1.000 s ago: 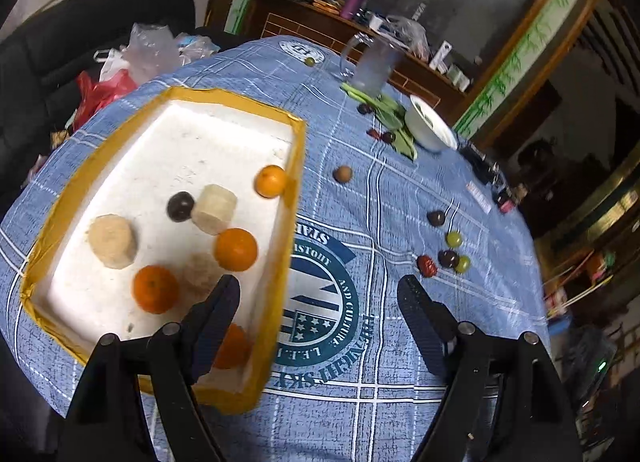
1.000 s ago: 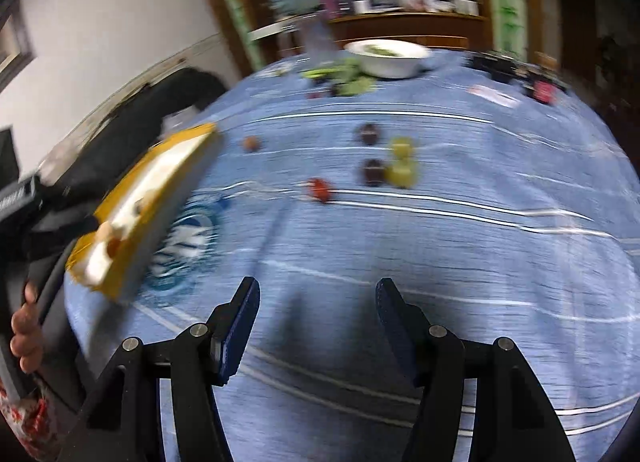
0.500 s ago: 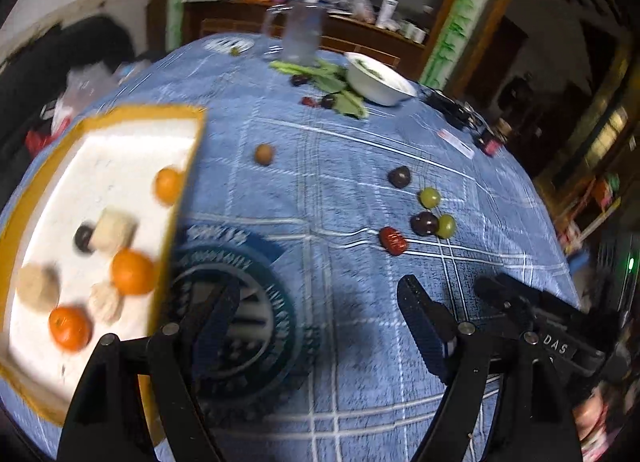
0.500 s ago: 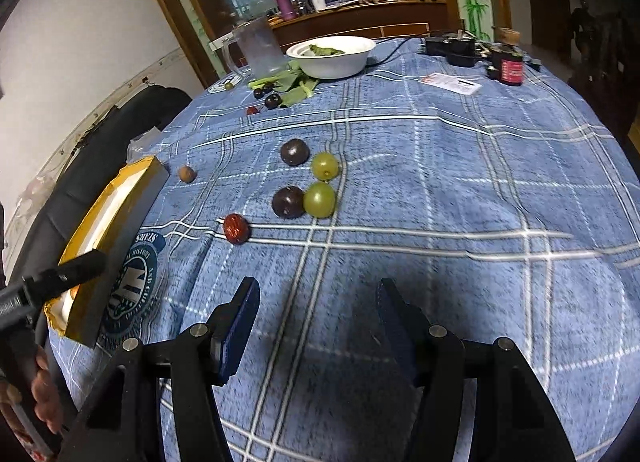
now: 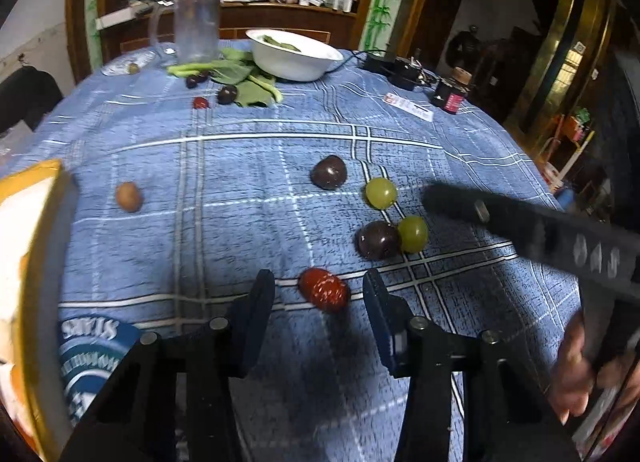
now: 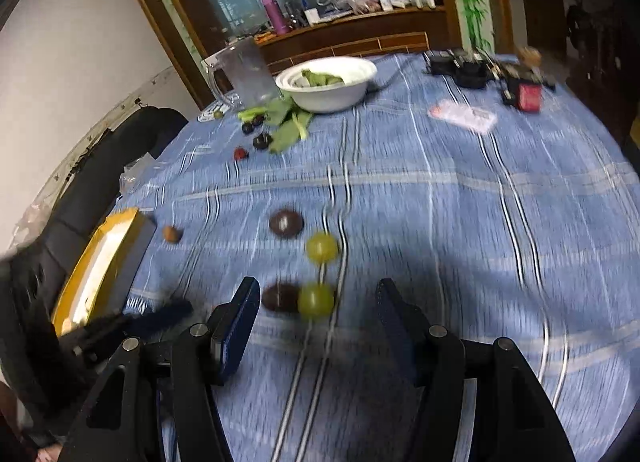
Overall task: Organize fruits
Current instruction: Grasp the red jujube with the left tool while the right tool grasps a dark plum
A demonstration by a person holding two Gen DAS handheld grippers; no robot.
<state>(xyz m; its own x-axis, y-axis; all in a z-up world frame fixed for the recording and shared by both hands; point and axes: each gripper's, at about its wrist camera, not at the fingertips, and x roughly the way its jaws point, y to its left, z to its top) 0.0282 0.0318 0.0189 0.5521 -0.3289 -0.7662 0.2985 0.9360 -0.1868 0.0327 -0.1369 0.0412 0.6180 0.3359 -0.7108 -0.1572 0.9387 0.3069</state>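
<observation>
At the far left of your left wrist view the yellow-rimmed tray [image 5: 38,221] cuts in, its edge raised above the blue checked cloth on the bench [image 5: 240,149]. A small brown fruit [image 5: 128,196] lies alone just right of it, with bare cloth all round. Your left gripper [image 5: 319,292] has just been narrowing its fingers; the red date [image 5: 323,289] sits between them, but the fingers [image 5: 259,302] stand clear of it on both sides, so nothing is grasped. Beyond it a dark plum [image 5: 378,240] touches a green grape [image 5: 413,234]; a second plum [image 5: 329,172] and a second grape [image 5: 381,192] lie farther back, apart. Your right gripper [image 6: 316,312] reaches in from the right, fingers released and empty, the touching plum [image 6: 280,297] and grape [image 6: 316,300] just ahead between them. Right of that cluster the cloth runs bare to the bench edge.
</observation>
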